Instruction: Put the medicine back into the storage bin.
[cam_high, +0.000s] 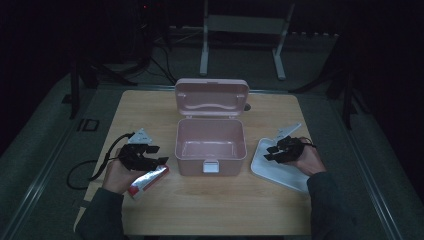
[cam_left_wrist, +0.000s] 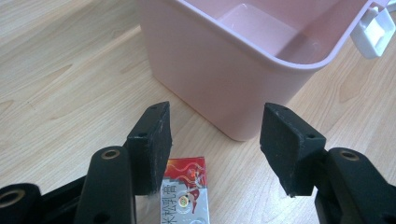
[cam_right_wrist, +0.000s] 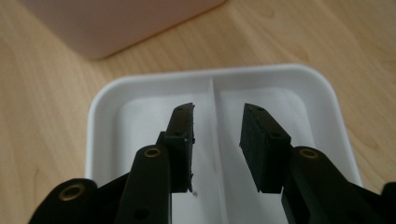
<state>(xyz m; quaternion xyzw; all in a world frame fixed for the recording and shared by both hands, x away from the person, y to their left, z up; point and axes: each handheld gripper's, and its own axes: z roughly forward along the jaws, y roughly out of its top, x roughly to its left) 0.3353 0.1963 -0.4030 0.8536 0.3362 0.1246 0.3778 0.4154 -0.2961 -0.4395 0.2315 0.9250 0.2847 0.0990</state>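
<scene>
A wooden table (cam_high: 150, 210) carries everything. At its middle stands a pink box (cam_high: 210, 147) with its hinged lid (cam_high: 211, 97) thrown back and upright; the inside looks bare, a pale smooth floor seen in the left gripper view, and a white latch (cam_high: 210, 166) hangs on the front wall. To the box's right lies a white tray (cam_high: 265, 167), shallow, split by 1 ridge into 2 compartments, both bare in the right gripper view.

The right gripper (cam_right_wrist: 215, 140) hovers over the tray, its 2 jaws standing moderately apart with nothing between them, straddling the ridge. The left gripper (cam_left_wrist: 215, 144) sits left of the box with jaws spread wide, gripping nothing.

The smallest thing is a red and silver packet (cam_left_wrist: 187, 196), lying flat on the table just beside the box's left front corner, under and slightly ahead of the left gripper, next to its left jaw. It bears a flame-like red pattern and Chinese characters on the silver part; they are too cropped to read with confidence. Whether the jaw touches the packet cannot be told.
</scene>
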